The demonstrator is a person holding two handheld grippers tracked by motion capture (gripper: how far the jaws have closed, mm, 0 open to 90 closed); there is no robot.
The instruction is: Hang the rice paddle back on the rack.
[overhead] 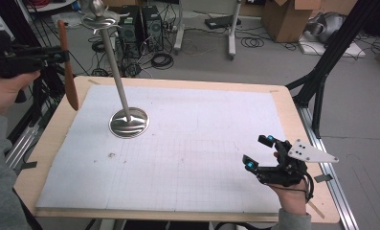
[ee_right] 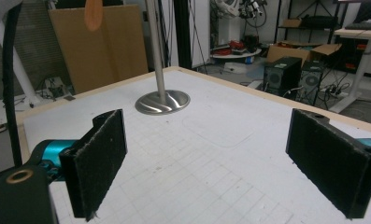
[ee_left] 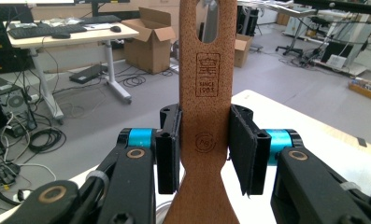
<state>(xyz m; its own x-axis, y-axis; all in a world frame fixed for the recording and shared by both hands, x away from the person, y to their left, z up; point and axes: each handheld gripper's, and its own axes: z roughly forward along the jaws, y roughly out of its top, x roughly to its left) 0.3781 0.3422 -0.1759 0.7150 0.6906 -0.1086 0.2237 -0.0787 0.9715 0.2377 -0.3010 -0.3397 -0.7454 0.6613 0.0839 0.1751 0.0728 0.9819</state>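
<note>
Left gripper clamps the wooden spatula upright between its fingers, hole topmost for hanging on the stand; right gripper gapes empty

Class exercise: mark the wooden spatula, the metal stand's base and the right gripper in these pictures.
wooden spatula [ee_left: 205, 116]: left gripper view, on its stamped handle.
metal stand's base [overhead: 128, 122]: high view, on the round foot.
right gripper [overhead: 258, 152]: high view, between its fingertips.
</note>
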